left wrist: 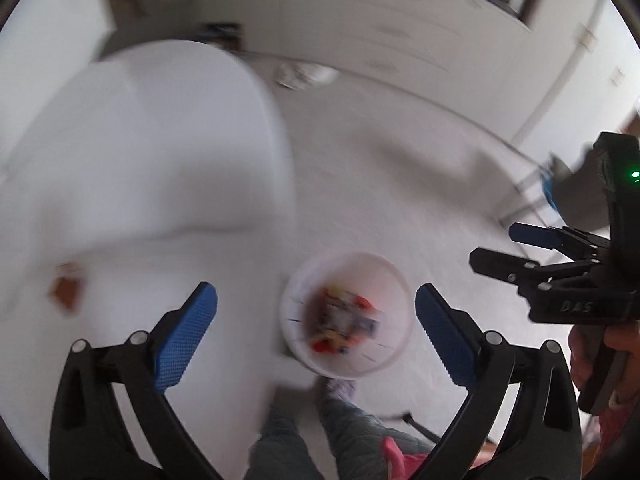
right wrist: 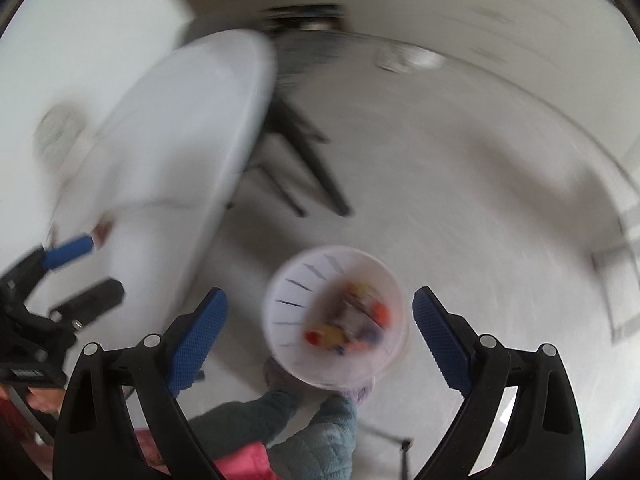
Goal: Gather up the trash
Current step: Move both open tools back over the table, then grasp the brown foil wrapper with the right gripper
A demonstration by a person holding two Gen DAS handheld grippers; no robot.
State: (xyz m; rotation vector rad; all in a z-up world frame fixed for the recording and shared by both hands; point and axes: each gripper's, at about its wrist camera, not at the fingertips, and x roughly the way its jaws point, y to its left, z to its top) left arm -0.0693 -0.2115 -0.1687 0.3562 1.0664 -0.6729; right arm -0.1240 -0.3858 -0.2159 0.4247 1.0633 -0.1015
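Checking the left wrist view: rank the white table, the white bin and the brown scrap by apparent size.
1. white table, though nearness to the camera inflates it.
2. white bin.
3. brown scrap on the table, blurred.

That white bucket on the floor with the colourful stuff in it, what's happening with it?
A person is collecting trash with a gripper in each hand. The white bucket stands on the floor by their feet and already holds colourful wrappers. Both the left gripper and the right gripper are open and empty above it. A brown scrap still lies on the white table.
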